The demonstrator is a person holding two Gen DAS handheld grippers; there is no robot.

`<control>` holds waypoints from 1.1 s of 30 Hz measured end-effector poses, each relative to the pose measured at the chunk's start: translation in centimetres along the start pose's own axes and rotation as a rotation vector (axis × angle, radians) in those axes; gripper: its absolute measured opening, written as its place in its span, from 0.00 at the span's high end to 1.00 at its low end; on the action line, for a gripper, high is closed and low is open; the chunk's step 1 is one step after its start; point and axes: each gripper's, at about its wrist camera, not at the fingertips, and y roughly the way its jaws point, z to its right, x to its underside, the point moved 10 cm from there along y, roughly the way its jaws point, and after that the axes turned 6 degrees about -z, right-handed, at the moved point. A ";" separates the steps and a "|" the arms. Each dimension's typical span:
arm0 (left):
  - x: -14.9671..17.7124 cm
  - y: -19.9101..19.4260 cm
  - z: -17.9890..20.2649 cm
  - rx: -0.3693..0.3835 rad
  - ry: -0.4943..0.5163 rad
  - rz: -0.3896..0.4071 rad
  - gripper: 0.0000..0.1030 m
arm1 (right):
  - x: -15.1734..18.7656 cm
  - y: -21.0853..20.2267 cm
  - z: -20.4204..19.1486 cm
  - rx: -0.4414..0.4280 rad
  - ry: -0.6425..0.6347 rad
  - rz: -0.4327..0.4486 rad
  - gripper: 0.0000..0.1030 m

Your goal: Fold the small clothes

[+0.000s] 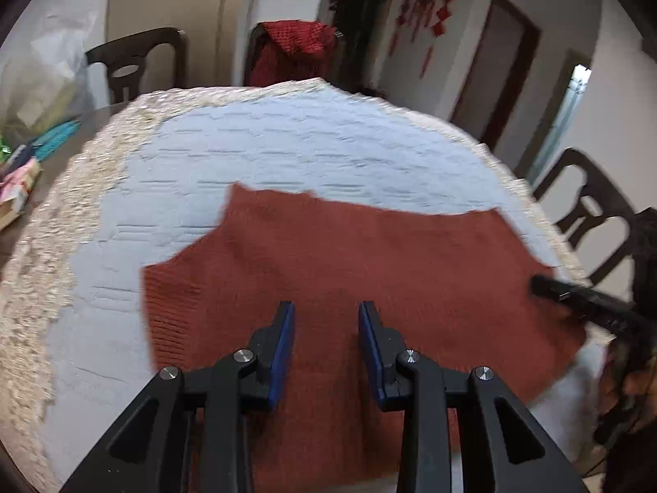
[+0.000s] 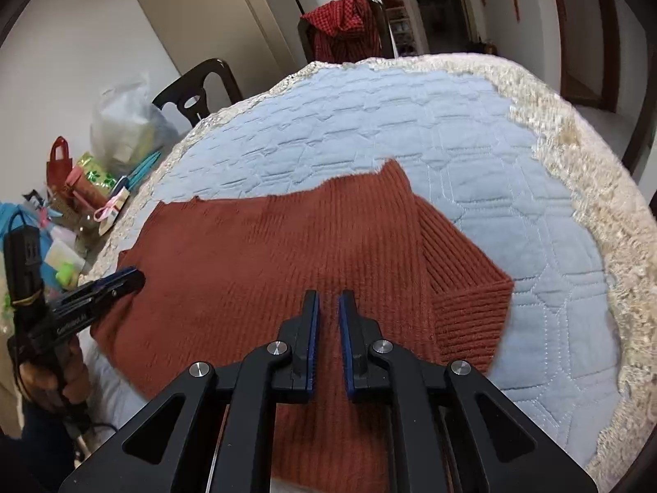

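Note:
A rust-red ribbed knit garment (image 1: 349, 263) lies flat on the pale blue quilted cover (image 1: 263, 143) of a round table. Its ribbed folded part (image 2: 464, 287) shows on the right in the right wrist view. My left gripper (image 1: 326, 312) hovers over the garment's near part, blue pads clearly apart with nothing between them. My right gripper (image 2: 328, 304) hangs above the garment (image 2: 267, 254) too, its pads a narrow gap apart and empty. Each gripper appears in the other's view: the right one (image 1: 546, 283) at the garment's right edge, the left one (image 2: 131, 279) at its left edge.
A cream lace border (image 2: 583, 172) rims the quilted cover (image 2: 369, 115). Dark wooden chairs (image 1: 135, 61) stand around the table, one draped with a red checked cloth (image 1: 299, 41). A plastic bag (image 2: 123, 123) and small colourful clutter (image 2: 82, 189) sit on the left side. A hand (image 2: 53, 374) holds the left gripper.

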 end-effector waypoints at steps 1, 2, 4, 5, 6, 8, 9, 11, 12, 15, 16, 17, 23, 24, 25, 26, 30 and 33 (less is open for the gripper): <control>0.0 -0.1 0.9 0.011 0.015 0.005 0.67 | 0.2 0.0 -0.9 -0.022 -0.013 0.000 0.91; 0.1 0.0 2.0 0.018 0.037 0.009 0.67 | 0.3 0.0 -1.8 -0.044 -0.031 -0.001 0.91; 0.5 0.8 3.8 0.040 0.062 -0.009 0.66 | 0.7 0.4 -3.7 -0.076 -0.072 0.002 0.91; 0.9 1.2 4.3 0.046 0.066 -0.023 0.66 | 0.8 0.8 -4.3 -0.087 -0.085 -0.004 0.91; 1.1 1.7 4.7 0.045 0.071 -0.030 0.66 | 0.9 1.4 -4.9 -0.095 -0.090 -0.018 0.91; 1.2 2.3 5.1 0.012 0.101 -0.010 0.64 | 1.1 2.6 -5.2 -0.100 -0.096 -0.033 0.91; 1.2 2.3 5.2 0.010 0.100 -0.010 0.64 | 1.2 2.9 -4.9 -0.098 -0.091 -0.036 0.91; 1.0 1.8 5.0 0.022 0.091 -0.009 0.64 | 1.2 2.7 -4.2 -0.140 -0.043 -0.034 0.91; 0.9 1.4 4.7 0.016 0.086 -0.004 0.64 | 1.1 2.3 -3.9 -0.136 -0.031 -0.026 0.91; 1.0 0.2 3.2 -0.021 0.066 0.021 0.64 | 1.2 0.7 -2.8 -0.078 -0.042 0.014 0.90; 1.2 -0.1 2.4 -0.030 0.056 0.026 0.64 | 1.5 0.0 -2.2 -0.073 -0.032 0.021 0.90; 1.5 -0.2 1.6 -0.046 0.043 0.027 0.64 | 2.0 -0.6 -1.4 -0.061 -0.015 0.027 0.90; 2.1 -0.4 0.3 -0.034 0.003 0.032 0.64 | 3.0 -1.9 2.6 -0.080 0.121 0.052 0.89; 2.0 -0.6 0.3 -0.031 -0.001 0.037 0.64 | 2.9 -2.1 2.5 -0.072 0.121 0.052 0.89; 1.9 -1.0 0.1 -0.027 -0.009 0.044 0.64 | 2.9 -2.4 2.3 -0.055 0.108 0.056 0.89; 1.9 -1.6 -0.2 -0.029 -0.018 0.055 0.64 | 2.9 -2.6 2.1 -0.046 0.096 0.060 0.89; 2.8 -2.7 -3.1 -0.072 -0.078 0.076 0.64 | 3.7 -3.8 3.1 -0.030 0.121 0.079 0.89; 3.6 -2.2 -4.1 -0.047 -0.103 0.069 0.64 | 4.4 -3.7 4.8 -0.069 0.184 0.094 0.89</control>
